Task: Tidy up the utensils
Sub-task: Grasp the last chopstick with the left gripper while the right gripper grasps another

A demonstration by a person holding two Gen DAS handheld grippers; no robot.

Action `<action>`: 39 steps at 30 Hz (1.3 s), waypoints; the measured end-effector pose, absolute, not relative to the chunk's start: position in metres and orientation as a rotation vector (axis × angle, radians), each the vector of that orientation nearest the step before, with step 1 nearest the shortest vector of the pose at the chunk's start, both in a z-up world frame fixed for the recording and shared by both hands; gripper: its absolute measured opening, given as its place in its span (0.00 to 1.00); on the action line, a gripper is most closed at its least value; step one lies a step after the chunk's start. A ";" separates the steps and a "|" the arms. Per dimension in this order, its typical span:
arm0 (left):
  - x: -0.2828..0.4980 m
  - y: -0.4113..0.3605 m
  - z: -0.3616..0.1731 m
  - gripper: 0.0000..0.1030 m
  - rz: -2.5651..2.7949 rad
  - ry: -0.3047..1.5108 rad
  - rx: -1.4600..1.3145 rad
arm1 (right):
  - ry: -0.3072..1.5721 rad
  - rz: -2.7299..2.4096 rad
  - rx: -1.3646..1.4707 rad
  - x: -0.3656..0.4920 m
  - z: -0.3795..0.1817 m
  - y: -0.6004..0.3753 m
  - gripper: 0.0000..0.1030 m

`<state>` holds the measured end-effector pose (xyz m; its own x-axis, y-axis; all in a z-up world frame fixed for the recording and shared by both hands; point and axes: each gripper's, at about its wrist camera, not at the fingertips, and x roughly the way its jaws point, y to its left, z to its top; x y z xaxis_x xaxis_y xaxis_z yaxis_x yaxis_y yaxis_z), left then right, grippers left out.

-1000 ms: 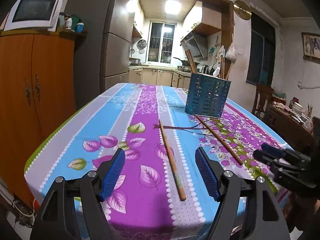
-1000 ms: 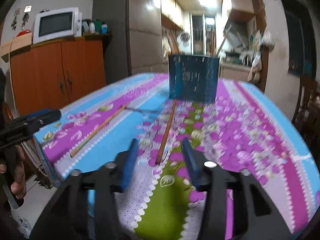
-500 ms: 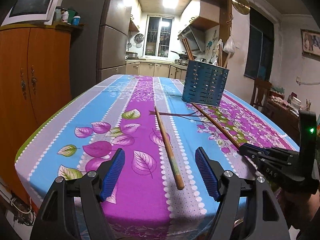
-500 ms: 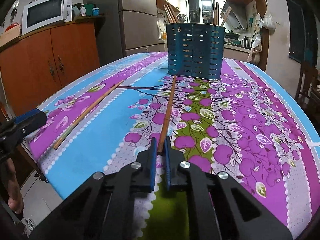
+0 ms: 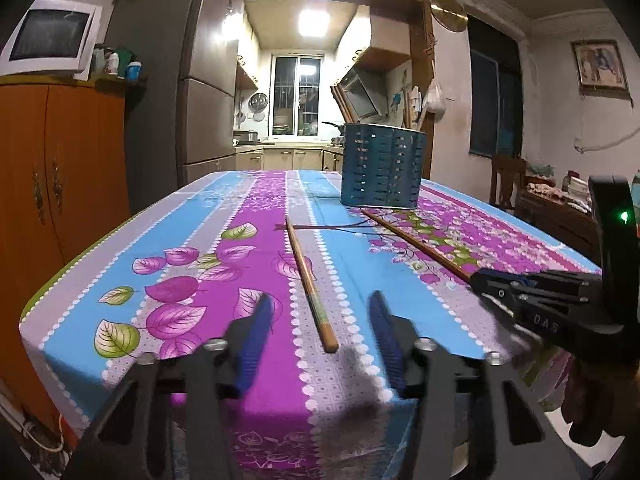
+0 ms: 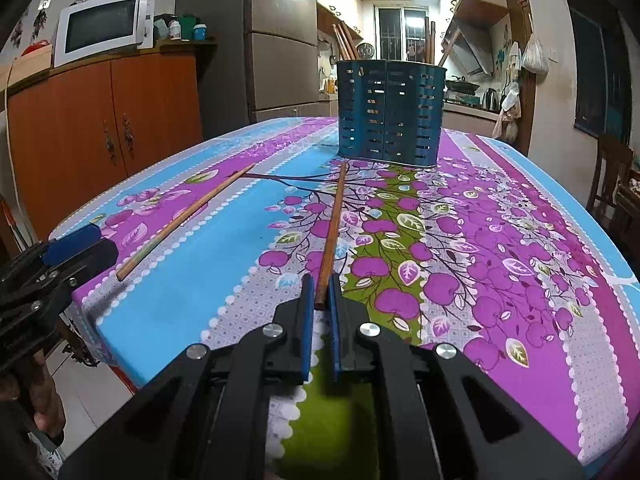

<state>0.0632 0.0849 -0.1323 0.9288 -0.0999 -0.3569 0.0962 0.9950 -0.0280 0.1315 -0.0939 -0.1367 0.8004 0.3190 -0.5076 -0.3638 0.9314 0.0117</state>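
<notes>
Pinched between the blue pads of the right gripper [image 6: 319,300] is the near end of a dark wooden chopstick [image 6: 332,224], which lies flat on the flowered tablecloth [image 6: 500,240] and runs straight away toward a blue slotted utensil holder [image 6: 390,112]. To the left, a lighter chopstick [image 5: 310,280] is seen lying alone on a purple stripe, its near end just beyond the left gripper [image 5: 320,338]. That gripper's jaws have just been closing; they are blurred and stand apart on either side of the lighter chopstick's end, with no contact seen. Part of a hand [image 6: 38,396] is seen under the left gripper at the table's near left corner. Farther off, the holder stands upright near the table's middle, with several sticks held inside. Beyond the table, an orange cabinet [image 6: 104,128] carrying a white microwave [image 6: 100,26] is seen at the far left.
</notes>
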 end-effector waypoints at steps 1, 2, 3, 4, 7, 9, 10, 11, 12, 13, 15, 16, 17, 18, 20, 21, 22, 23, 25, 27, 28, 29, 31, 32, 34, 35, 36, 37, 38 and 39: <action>0.065 0.084 -0.135 0.39 -0.105 0.375 -0.013 | 0.524 0.366 -0.092 0.131 -0.137 -0.094 0.05; 0.068 0.084 -0.138 0.33 -0.106 0.386 -0.013 | 0.518 0.367 -0.096 0.131 -0.138 -0.093 0.05; 0.069 0.084 -0.140 0.30 -0.107 0.390 -0.013 | 0.513 0.369 -0.096 0.130 -0.138 -0.094 0.05; 0.069 0.082 -0.143 0.28 -0.108 0.389 -0.008 | 0.508 0.372 -0.095 0.130 -0.138 -0.094 0.05; 0.070 0.077 -0.147 0.26 -0.113 0.388 0.004 | 0.495 0.375 -0.100 0.128 -0.139 -0.095 0.06; 0.071 0.075 -0.150 0.25 -0.104 0.377 0.006 | 0.488 0.377 -0.100 0.128 -0.140 -0.095 0.06; 0.071 0.074 -0.151 0.25 -0.099 0.372 0.002 | 0.485 0.378 -0.102 0.128 -0.140 -0.095 0.06; 0.072 0.074 -0.151 0.25 -0.097 0.371 -0.002 | 0.483 0.379 -0.103 0.128 -0.140 -0.095 0.06; 0.072 0.074 -0.151 0.23 -0.094 0.368 -0.004 | 0.482 0.379 -0.102 0.128 -0.141 -0.095 0.06; 0.072 0.074 -0.152 0.22 -0.082 0.363 -0.004 | 0.481 0.379 -0.103 0.128 -0.140 -0.095 0.06; 0.071 0.076 -0.153 0.12 -0.066 0.357 -0.012 | 0.478 0.378 -0.107 0.128 -0.141 -0.094 0.06; 0.071 0.078 -0.154 0.09 -0.053 0.353 -0.016 | 0.477 0.377 -0.108 0.128 -0.141 -0.094 0.06; 0.071 0.079 -0.154 0.09 -0.052 0.349 -0.017 | 0.474 0.377 -0.109 0.128 -0.141 -0.094 0.06; 0.071 0.078 -0.155 0.09 -0.048 0.347 -0.010 | 0.472 0.377 -0.106 0.127 -0.141 -0.094 0.06; 0.071 0.078 -0.154 0.08 -0.046 0.347 -0.013 | 0.468 0.373 -0.098 0.127 -0.142 -0.094 0.06; 0.071 0.079 -0.153 0.08 -0.046 0.349 -0.014 | 0.467 0.374 -0.094 0.127 -0.142 -0.095 0.06; 0.070 0.079 -0.152 0.08 -0.048 0.351 -0.015 | 0.464 0.373 -0.090 0.126 -0.142 -0.095 0.05; 0.070 0.079 -0.151 0.08 -0.049 0.349 -0.013 | 0.463 0.373 -0.088 0.125 -0.142 -0.096 0.05; 0.066 0.079 -0.143 0.08 -0.051 0.333 -0.003 | 0.456 0.375 -0.084 0.123 -0.138 -0.098 0.05; 0.062 0.080 -0.132 0.08 -0.055 0.312 -0.005 | 0.444 0.377 -0.082 0.119 -0.132 -0.101 0.05; 0.060 0.079 -0.127 0.08 -0.056 0.300 -0.005 | 0.432 0.377 -0.082 0.116 -0.127 -0.102 0.05; 0.058 0.079 -0.118 0.08 -0.059 0.282 -0.006 | 0.421 0.378 -0.081 0.114 -0.121 -0.104 0.05; 0.054 0.079 -0.104 0.08 -0.065 0.251 -0.006 | 0.399 0.379 -0.078 0.109 -0.111 -0.106 0.05; 0.052 0.079 -0.095 0.08 -0.070 0.231 -0.007 | 0.381 0.380 -0.078 0.106 -0.102 -0.108 0.05; 0.051 0.078 -0.081 0.08 -0.080 0.204 -0.005 | 0.346 0.380 -0.083 0.101 -0.087 -0.111 0.05; 0.051 0.077 -0.071 0.08 -0.084 0.185 0.000 | 0.325 0.379 -0.086 0.099 -0.078 -0.113 0.05; 0.052 0.076 -0.064 0.08 -0.087 0.171 0.005 | 0.310 0.378 -0.089 0.098 -0.071 -0.114 0.05; 0.053 0.076 -0.057 0.08 -0.092 0.157 0.010 | 0.290 0.379 -0.093 0.097 -0.061 -0.116 0.05; 0.056 0.075 -0.048 0.08 -0.099 0.142 0.014 | 0.268 0.378 -0.099 0.096 -0.050 -0.119 0.05; 0.060 0.074 -0.038 0.08 -0.104 0.128 0.020 | 0.250 0.378 -0.104 0.095 -0.040 -0.120 0.04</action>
